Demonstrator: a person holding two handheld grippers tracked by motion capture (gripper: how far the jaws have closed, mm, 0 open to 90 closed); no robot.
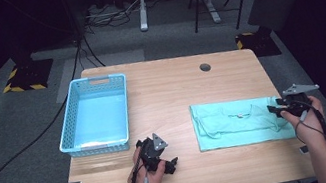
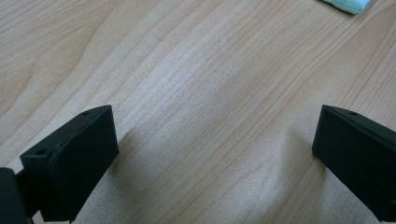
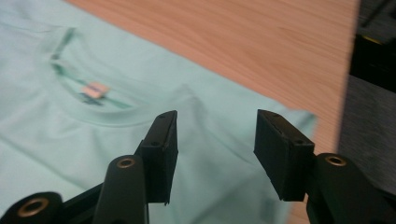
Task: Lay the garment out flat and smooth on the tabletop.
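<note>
**Both grippers open, tee flat on table, nothing gripped**

Wooden table (image 1: 172, 95) w/ cable grommet hole (image 1: 205, 67) near far edge. Light blue perforated plastic basket (image 1: 95, 114) on left half, nothing inside as far as high view shows

Mint green t-shirt (image 1: 237, 123) lies folded flat on right half of table, rectangle-ish, collar w/ small neck label (image 3: 95, 90) facing up. Well apart from basket

Left gripper (image 1: 170, 165): held in left hand (image 1: 146, 176) at near edge of table, btwn basket and shirt, tilted down toward tabletop. Jaws spread wide in left gripper view, bare wood grain btwn them, nothing held. Corner of shirt just visible at top right of that view, not touching jaws

Right gripper (image 1: 273, 108): in right hand (image 1: 307, 114) at shirt's right edge, pointing left over fabric. Right gripper view: jaws apart, released, over shirt just below collar area, near shirt's corner. Can't tell if jaw tips touch cloth; fabric btwn them isn't pinched or lifted

Grey triangular plate on top of each gripper, cables trail back along forearms. Grey carpet floor (image 1: 15, 127) around table, black cable across it on left
</note>
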